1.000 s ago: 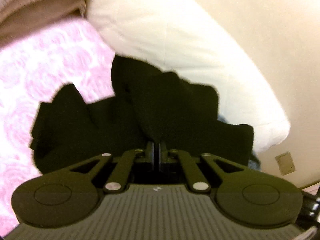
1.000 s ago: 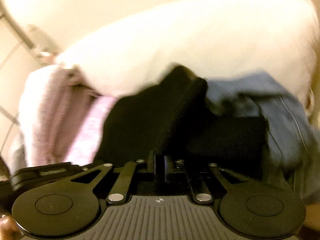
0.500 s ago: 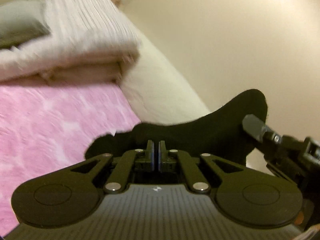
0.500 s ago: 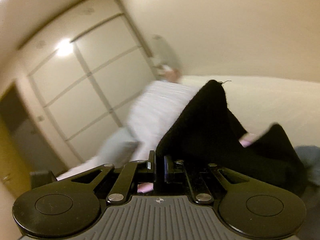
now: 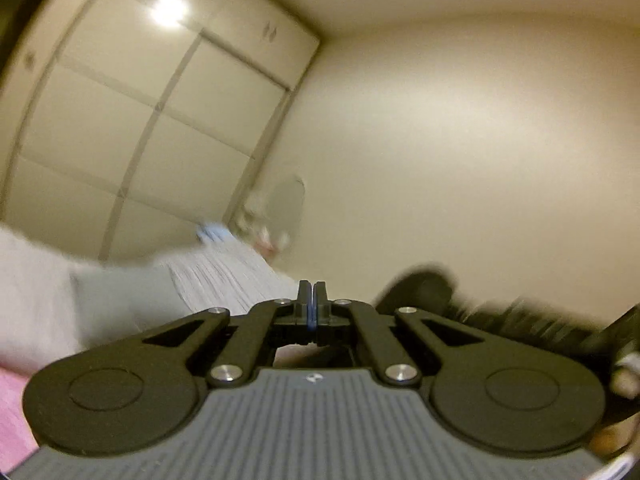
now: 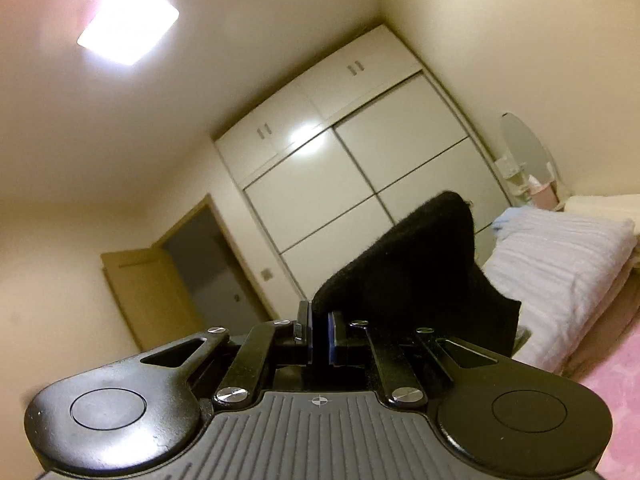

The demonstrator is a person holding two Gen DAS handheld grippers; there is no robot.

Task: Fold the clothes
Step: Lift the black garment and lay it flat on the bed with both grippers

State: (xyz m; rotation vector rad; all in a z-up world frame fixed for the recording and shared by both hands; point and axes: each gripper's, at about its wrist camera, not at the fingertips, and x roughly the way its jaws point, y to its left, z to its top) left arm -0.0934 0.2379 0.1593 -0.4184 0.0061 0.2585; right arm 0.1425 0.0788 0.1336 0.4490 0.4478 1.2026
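Black knit fabric, a dark garment (image 6: pixel 420 276), is clamped between the fingers of the right gripper (image 6: pixel 319 330); the cloth rises from the jaw gap as a rounded peak and falls away to the right of the fingers, covering part of the right linkage. The blue finger pads (image 6: pixel 331 338) stand slightly apart, with the fabric filling the space between them. The right gripper is tilted upward, so its view takes in the ceiling light (image 6: pixel 128 20), a white sliding-door wardrobe (image 6: pixel 360 168), an open wooden door (image 6: pixel 148 292), an oval mirror (image 6: pixel 526 152) against the wall, and a stack of folded pale bedding (image 6: pixel 560 264) resting on the pink bedspread (image 6: pixel 612 368). The left gripper (image 5: pixel 313 304) is also tilted upward; its fingers are pressed together with only a thin blue line showing between them. Whether any cloth is pinched in that line cannot be determined from this view. To the right of the left gripper, a blurred dark mass (image 5: pixel 420 288) lies low in the frame; its identity cannot be confirmed because of motion blur. The left view also shows the wardrobe (image 5: pixel 140 128), blurred pale bedding (image 5: pixel 224 276) and a strip of pink bedspread (image 5: pixel 12 420) at the lower left edge.
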